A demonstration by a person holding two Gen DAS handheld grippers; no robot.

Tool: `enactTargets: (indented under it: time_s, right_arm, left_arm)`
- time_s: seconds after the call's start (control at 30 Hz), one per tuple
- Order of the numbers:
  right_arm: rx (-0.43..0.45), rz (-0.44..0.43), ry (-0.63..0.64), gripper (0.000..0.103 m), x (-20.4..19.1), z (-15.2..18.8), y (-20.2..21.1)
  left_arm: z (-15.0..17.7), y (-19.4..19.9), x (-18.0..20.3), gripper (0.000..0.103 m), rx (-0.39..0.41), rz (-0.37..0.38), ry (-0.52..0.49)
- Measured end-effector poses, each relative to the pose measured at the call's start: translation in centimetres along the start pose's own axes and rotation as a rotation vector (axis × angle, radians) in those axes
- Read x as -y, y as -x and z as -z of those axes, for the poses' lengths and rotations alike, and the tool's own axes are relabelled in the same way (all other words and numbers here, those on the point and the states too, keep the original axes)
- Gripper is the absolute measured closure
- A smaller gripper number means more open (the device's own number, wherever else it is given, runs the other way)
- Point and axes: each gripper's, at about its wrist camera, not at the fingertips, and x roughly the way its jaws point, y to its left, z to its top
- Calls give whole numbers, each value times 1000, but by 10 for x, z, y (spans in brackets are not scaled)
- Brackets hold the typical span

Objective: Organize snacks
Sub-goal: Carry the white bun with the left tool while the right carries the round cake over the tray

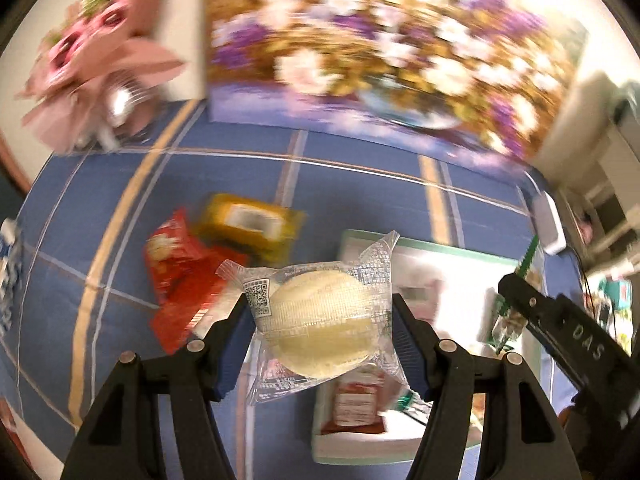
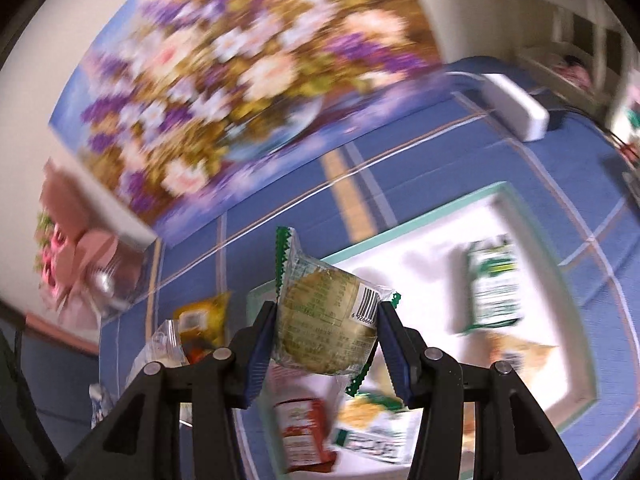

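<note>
I am holding a clear-wrapped pale round cake (image 1: 320, 316) clamped in my left gripper (image 1: 320, 336), above the blue checked worktop (image 1: 360, 184). My right gripper (image 2: 326, 340) is gripping a green-edged wrapped biscuit (image 2: 324, 328) over the white tray (image 2: 420, 236), which is carrying green and red packets. A red packet (image 1: 176, 280) and a yellow packet (image 1: 248, 228) are lying beside the tray, a floral picture (image 1: 360, 48) behind

You have two grippers, left (image 1: 322, 326) and right (image 2: 326, 334), each clamping one wrapped cake: pale cake (image 1: 324, 320), greenish cake (image 2: 326, 320). One white tray (image 2: 400, 240) holds one green packet (image 2: 494, 284) and one red packet (image 2: 302, 432) (others blurred).
</note>
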Motion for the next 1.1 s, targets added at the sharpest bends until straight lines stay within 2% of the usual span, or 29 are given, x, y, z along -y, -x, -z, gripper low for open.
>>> enactTargets:
  time_s: [0.13, 0.33, 0.7, 0.9, 1.1]
  right_arm:
    - [24, 37, -36, 50, 28, -6, 7]
    - [23, 40, -74, 50, 52, -10, 7]
    - [-68, 74, -43, 50, 53, 3, -30]
    - [-106, 97, -28, 49, 54, 9, -45]
    - [-111, 111, -15, 47, 52, 7, -43]
  left_arm:
    - [4, -7, 30, 36, -12, 29, -59]
    - [16, -24, 56, 36, -39, 16, -127]
    - [32, -66, 60, 36, -120, -13, -154]
    - [37, -69, 69, 36, -120, -25, -192]
    - [36, -66, 70, 32, -134, -7, -191]
